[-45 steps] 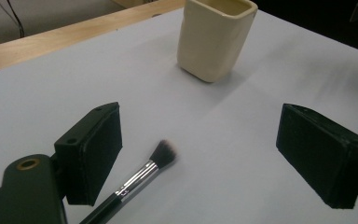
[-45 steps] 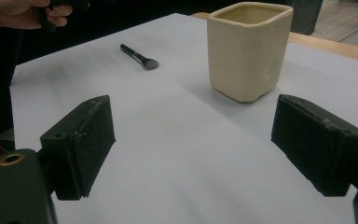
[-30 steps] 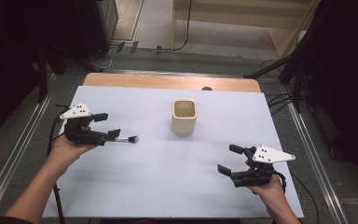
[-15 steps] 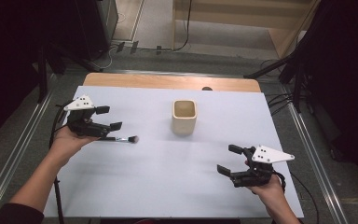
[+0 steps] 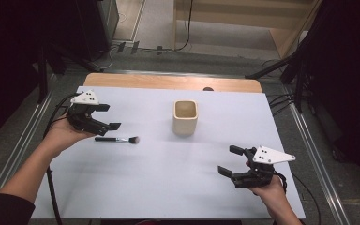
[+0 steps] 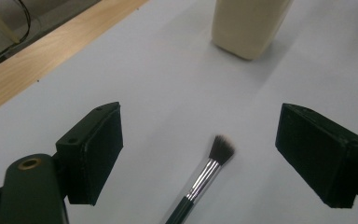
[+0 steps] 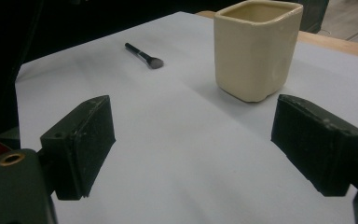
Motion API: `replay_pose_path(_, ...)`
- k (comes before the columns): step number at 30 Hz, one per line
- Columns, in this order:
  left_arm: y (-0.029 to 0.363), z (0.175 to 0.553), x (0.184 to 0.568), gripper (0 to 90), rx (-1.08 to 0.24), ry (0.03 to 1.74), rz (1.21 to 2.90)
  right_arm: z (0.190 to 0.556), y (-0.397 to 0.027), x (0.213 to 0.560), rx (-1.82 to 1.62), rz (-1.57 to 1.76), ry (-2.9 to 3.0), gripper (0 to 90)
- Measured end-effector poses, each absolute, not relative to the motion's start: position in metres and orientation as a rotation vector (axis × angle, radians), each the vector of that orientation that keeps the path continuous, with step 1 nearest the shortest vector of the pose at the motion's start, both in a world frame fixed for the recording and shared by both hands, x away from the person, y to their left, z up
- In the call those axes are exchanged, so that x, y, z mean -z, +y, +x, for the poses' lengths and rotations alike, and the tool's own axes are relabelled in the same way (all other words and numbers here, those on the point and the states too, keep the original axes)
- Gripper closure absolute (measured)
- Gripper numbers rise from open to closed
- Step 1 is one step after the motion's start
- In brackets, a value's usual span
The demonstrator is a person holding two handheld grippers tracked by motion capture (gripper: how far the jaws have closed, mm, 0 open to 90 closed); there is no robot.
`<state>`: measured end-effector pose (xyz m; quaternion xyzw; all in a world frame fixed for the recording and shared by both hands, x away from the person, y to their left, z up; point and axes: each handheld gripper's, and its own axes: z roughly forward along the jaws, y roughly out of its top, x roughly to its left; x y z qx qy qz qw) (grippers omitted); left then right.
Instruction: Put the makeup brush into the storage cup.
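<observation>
**Makeup brush lined up for pickup**

Nearest, the right gripper (image 5: pixel 236 164) is held idle, jaws apart. Farther left, the left gripper (image 5: pixel 104 117) is spread wide just above the makeup brush (image 5: pixel 117 139), apparently for grasping it. Beyond, a cream cup (image 5: pixel 185 117) is placed.

We saw a table (image 5: pixel 168 187) covered by a pale sheet, with a strip of bare wood (image 5: pixel 168 82) along its far edge. Beyond the table lay a grey floor (image 5: pixel 154 28), where black cables (image 5: pixel 187 23) trailed toward a light wooden cabinet (image 5: pixel 262 18). Left of the table ran a metal rail (image 5: pixel 16 150), and another rail (image 5: pixel 314 159) ran along its right. Dark drapes (image 5: pixel 351 70) hung right of the table, and the far left corner was dim.
</observation>
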<state>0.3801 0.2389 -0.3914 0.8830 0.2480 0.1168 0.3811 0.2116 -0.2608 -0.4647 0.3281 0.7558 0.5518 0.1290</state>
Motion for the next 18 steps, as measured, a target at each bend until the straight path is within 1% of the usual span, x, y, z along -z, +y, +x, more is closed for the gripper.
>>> replay_pose_path(12,0.233,0.388,0.388,15.8,-0.293,0.561,2.419,0.212,-0.261,0.465,-1.605,0.955,2.202,13.9)
replay_pose_path(15,0.23,0.391,0.387,15.8,-0.277,0.514,2.444,0.212,-0.261,0.465,-1.605,0.954,2.202,14.0)
replay_pose_path(18,0.228,0.392,0.387,16.1,-0.269,0.455,2.505,0.212,-0.26,0.465,-1.604,0.954,2.203,13.9)
